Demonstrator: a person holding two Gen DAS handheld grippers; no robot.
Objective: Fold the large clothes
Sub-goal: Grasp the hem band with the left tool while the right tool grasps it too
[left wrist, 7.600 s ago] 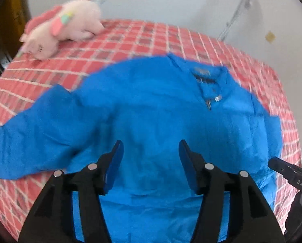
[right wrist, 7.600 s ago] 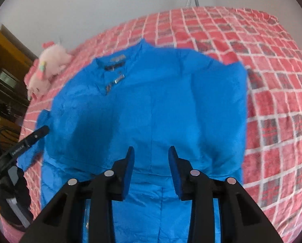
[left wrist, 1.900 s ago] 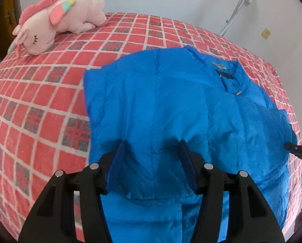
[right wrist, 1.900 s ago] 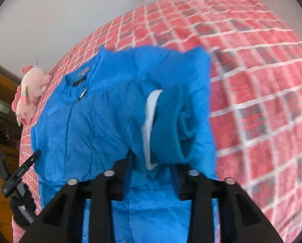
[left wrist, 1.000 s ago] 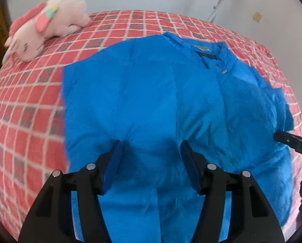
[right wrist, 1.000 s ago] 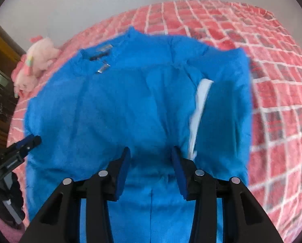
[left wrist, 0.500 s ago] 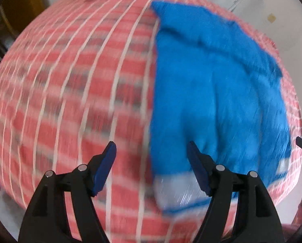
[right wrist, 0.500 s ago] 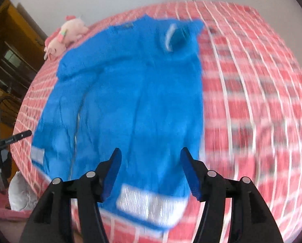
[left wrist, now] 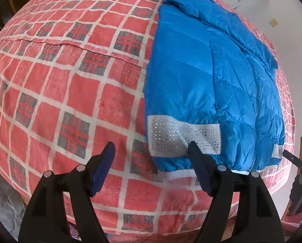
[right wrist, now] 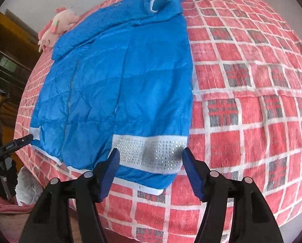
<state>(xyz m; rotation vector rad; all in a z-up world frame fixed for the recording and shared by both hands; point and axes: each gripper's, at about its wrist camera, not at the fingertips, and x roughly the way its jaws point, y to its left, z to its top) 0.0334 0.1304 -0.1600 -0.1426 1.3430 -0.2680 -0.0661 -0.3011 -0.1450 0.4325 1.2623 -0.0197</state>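
Blue jacket (right wrist: 118, 81) lay flat on red checked bed (left wrist: 59, 81), both sleeves folded in, hem w/ white studded band at near edge. Left gripper (left wrist: 151, 162) fingers spread, nothing pinched, over hem corner. Right gripper (right wrist: 148, 166) jaws opening, empty, above hem band. Pink plush toy (right wrist: 55, 28) beyond collar.

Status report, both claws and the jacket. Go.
Left claw open, empty; right claw opening, empty, over hem corners. Blue jacket flat on bed, sleeves folded in. Nothing blocking.
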